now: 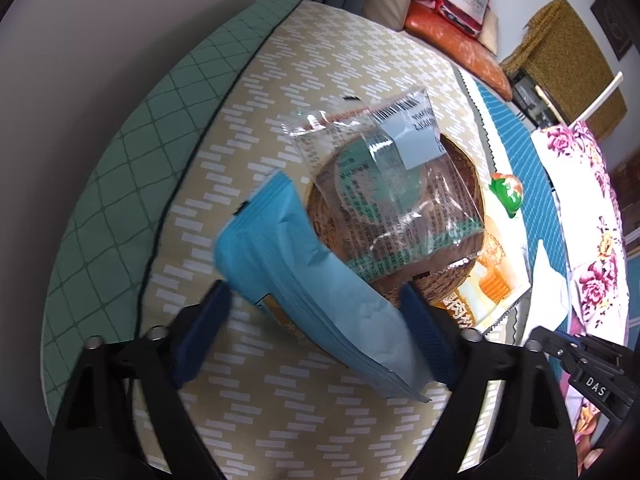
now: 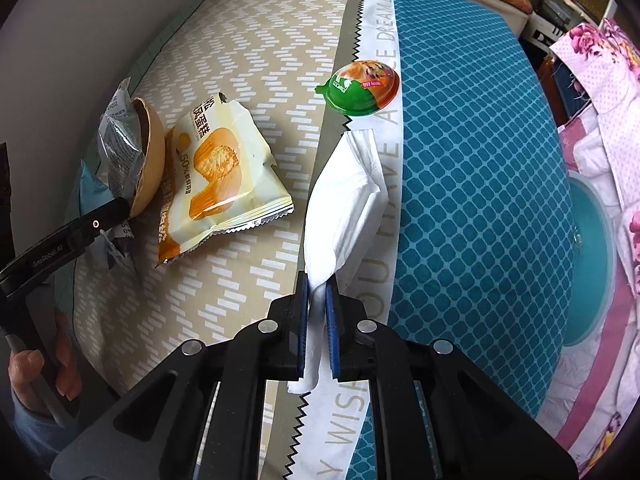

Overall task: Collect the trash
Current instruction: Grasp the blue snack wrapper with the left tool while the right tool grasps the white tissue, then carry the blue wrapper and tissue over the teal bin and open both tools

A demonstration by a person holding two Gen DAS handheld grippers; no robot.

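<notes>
My left gripper (image 1: 316,300) is open over the bed, its blue pads on either side of a light blue wrapper (image 1: 316,280). A clear plastic wrapper (image 1: 384,184) lies on a brown bowl (image 1: 440,276) just beyond it. A yellow cake wrapper (image 1: 484,292) lies to the right of the bowl; it also shows in the right wrist view (image 2: 216,176). My right gripper (image 2: 317,292) is shut on a white tissue (image 2: 344,204) and holds it above the bed. A green jelly cup (image 2: 362,88) sits beyond the tissue.
The bed has a beige patterned sheet (image 1: 320,64) and a teal patterned part (image 2: 472,160). A floral quilt (image 2: 600,128) lies at the right, with a teal basin (image 2: 592,260) beside it. Cushions (image 1: 452,28) sit at the far end.
</notes>
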